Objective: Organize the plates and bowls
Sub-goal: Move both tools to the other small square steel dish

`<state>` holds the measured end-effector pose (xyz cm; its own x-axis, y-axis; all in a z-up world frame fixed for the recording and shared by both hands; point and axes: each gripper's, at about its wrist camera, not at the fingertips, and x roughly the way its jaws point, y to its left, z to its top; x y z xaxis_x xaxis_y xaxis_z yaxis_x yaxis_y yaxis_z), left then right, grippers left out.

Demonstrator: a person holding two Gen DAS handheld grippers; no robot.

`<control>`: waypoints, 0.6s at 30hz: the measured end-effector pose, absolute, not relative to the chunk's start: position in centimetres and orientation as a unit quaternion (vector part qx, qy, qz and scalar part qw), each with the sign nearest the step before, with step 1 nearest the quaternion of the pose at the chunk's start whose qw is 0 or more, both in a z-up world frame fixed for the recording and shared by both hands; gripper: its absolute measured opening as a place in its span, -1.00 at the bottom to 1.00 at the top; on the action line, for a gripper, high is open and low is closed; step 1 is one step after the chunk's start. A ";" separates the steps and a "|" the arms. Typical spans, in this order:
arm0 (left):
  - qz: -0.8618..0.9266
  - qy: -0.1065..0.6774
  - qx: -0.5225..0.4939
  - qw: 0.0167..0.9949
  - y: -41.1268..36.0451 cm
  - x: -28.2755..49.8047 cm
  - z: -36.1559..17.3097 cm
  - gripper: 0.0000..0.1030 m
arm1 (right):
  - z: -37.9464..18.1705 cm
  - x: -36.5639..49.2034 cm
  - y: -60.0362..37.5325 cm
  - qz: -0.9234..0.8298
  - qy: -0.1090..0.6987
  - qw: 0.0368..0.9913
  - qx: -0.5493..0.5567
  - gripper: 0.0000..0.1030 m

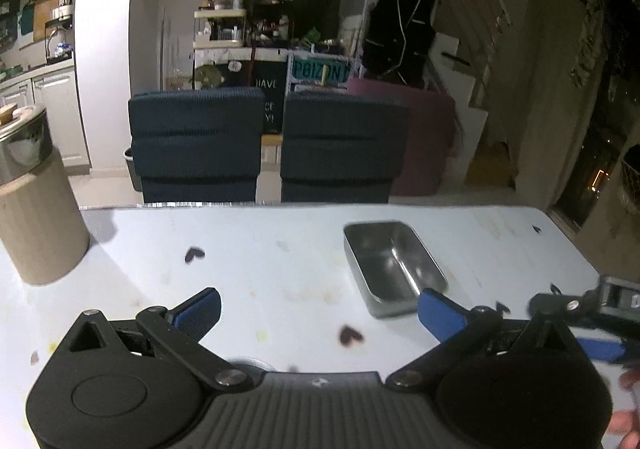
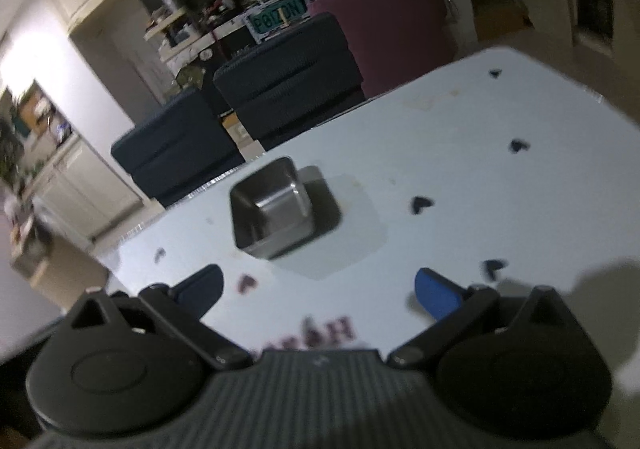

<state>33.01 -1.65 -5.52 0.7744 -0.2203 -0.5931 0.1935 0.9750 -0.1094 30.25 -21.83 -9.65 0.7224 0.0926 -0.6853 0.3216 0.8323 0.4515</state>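
- The setting was a dim domestic room: two dark blue chair backs (image 1: 196, 141) stood at the far edge of a pale counter (image 1: 280, 249), with cluttered shelving and kitchen cabinets beyond.
- The counter surface carried small dark heart-shaped marks (image 1: 195, 254) and faint stains. A tall beige canister (image 1: 38, 217) with a shiny upper band stood at its left edge.
- The only dish in evidence was one rectangular steel container (image 1: 394, 267), empty, lying flat on the counter toward the right of centre. No plates, other bowls, rack or stack appeared in either view.
- The left hand-held gripper (image 1: 320, 311) hovered low over the counter with its blue-padded fingers (image 1: 200, 309) spread wide and nothing between them. Its right finger overlapped the container's near corner in the left wrist view; contact could not be confirmed.
- The right hand-held gripper (image 2: 318, 291) was likewise spread wide and empty, pointed at the steel container (image 2: 280, 209) from the near side and apart from it. That view was tilted and motion-blurred.
- Part of the right hand-held gripper, and fingertips of the person's hand (image 1: 628, 409), showed at the right edge of the left wrist view.
- Assessment: no organising result was visible. The container sat alone and ungrasped, so the task appeared to be either at its opening or between items.
- Outstanding, by judgement: a grasp of the container and its placement wherever the dishes belonged, a destination not shown.
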 end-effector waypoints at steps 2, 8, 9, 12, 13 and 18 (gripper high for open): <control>-0.113 0.310 -0.017 0.944 -1.8 34.2 -5.6 1.00 | -10.2 31.7 -21.1 -0.067 0.367 0.879 0.298 0.99; -0.110 0.307 -0.001 0.946 -2.5 37.9 -6.8 1.00 | -13.1 35.3 -20.2 -0.078 0.377 0.852 0.354 0.99; -0.108 0.307 0.000 0.945 -2.5 38.4 -7.0 1.00 | -13.6 35.8 -20.2 -0.083 0.379 0.845 0.368 0.99; -0.108 0.306 0.000 0.946 -2.6 40.1 -7.9 1.00 | -14.9 37.1 -20.2 -0.099 0.379 0.835 0.387 0.92; -0.108 0.304 -0.002 0.946 -2.7 40.6 -8.1 1.00 | -15.3 37.5 -20.3 -0.101 0.378 0.832 0.393 0.89; -0.111 0.303 -0.018 0.946 -3.3 42.9 -9.7 1.00 | -17.2 39.1 -20.3 -0.100 0.389 0.815 0.417 0.61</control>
